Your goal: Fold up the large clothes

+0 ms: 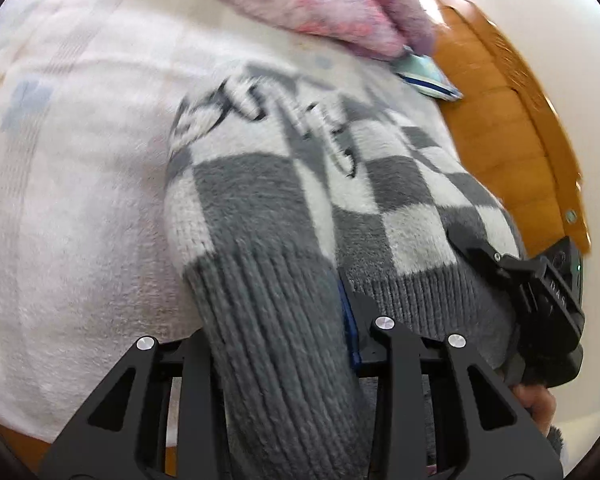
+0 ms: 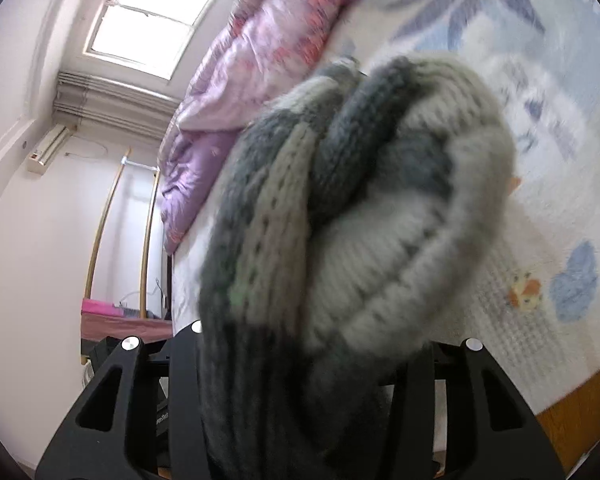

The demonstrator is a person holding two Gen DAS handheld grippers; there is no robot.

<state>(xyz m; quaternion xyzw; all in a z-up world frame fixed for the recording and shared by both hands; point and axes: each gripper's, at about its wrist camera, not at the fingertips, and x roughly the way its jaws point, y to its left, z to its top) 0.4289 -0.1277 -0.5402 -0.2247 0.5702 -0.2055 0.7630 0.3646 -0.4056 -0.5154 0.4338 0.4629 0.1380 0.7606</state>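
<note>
In the left wrist view, a white blanket (image 1: 72, 184) with faint blue patches covers the bed and fills the left side. The left claw (image 1: 284, 344) sits at the bottom centre, its jaws closed on the grey ribbed hem of the sweater (image 1: 300, 200). The sweater, checked in grey and white with dark lettering across it, runs up and away from the claw over the blanket. At the top, a pink quilt (image 1: 332, 4) lies bunched beyond the sweater, with a small light-blue item (image 1: 428, 76) just beside its lower edge. To the right, the wooden bed frame (image 1: 500, 132) curves down the blanket's edge. At the far right, the right claw's black body (image 1: 540, 292) presses against the sweater's hem, its fingers hidden in the knit.

In the right wrist view, a window (image 2: 152, 20) and a wall-mounted air conditioner (image 2: 48, 148) show at the left, with the quilt (image 2: 236, 92) heaped along the bed. In the centre, the right claw (image 2: 300, 360) grips a thick, blurred bundle of the sweater (image 2: 360, 208), which fills the gap between its jaws and blocks most of the view. To the right lies the blanket (image 2: 540, 160), with blue shapes and a small orange figure printed on it.
</note>
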